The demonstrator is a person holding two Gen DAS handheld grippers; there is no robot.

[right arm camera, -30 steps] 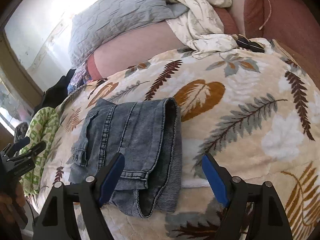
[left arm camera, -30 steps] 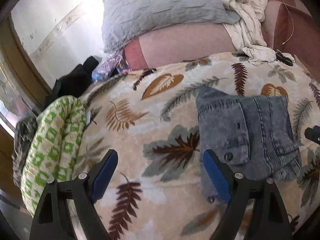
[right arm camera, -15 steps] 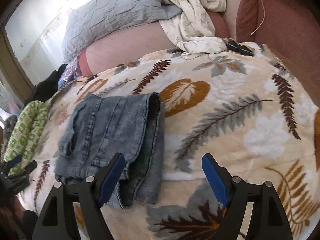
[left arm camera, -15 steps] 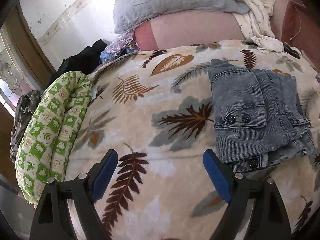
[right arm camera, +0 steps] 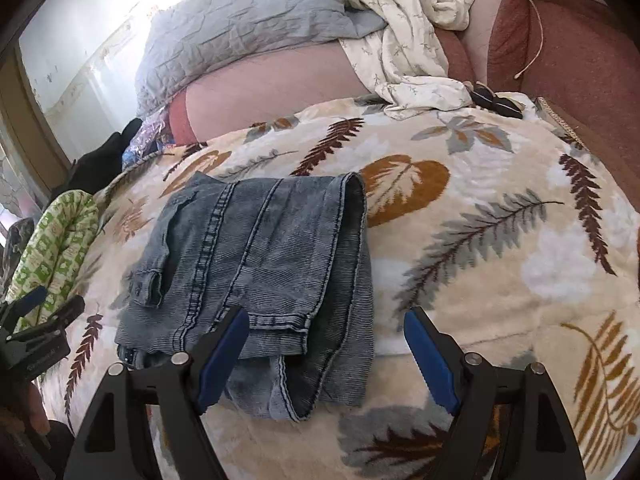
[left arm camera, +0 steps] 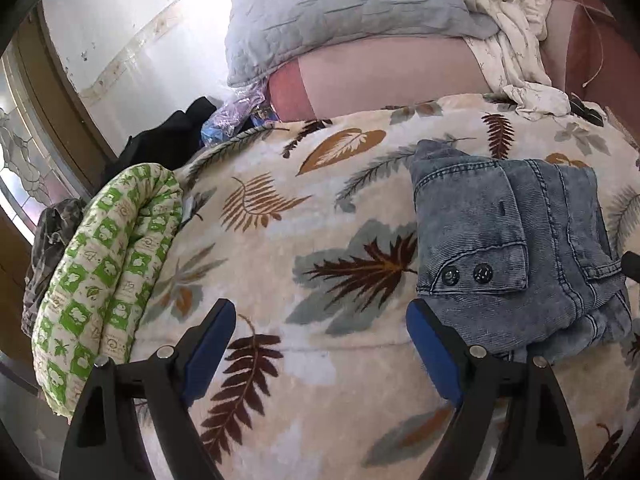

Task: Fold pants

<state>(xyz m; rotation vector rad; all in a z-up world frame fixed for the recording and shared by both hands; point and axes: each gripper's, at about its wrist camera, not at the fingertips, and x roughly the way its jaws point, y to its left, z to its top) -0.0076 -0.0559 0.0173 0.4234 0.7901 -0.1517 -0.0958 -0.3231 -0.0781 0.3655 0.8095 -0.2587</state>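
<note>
Leaf-patterned blanket covers the bed; a grey pillow and a crumpled white sheet lie at the head, and a green-printed roll lies along the window-side edge. Folded denim pants rest flat on the blanket. Right gripper: jaws wide apart, empty, left pad over the pants' near hem. Left gripper: jaws wide apart, empty, above bare blanket with the pants just beside its right finger.

We see faded blue-grey pants on a cream leaf-print blanket, green-and-white roll, possibly quilted grey pillow.
</note>
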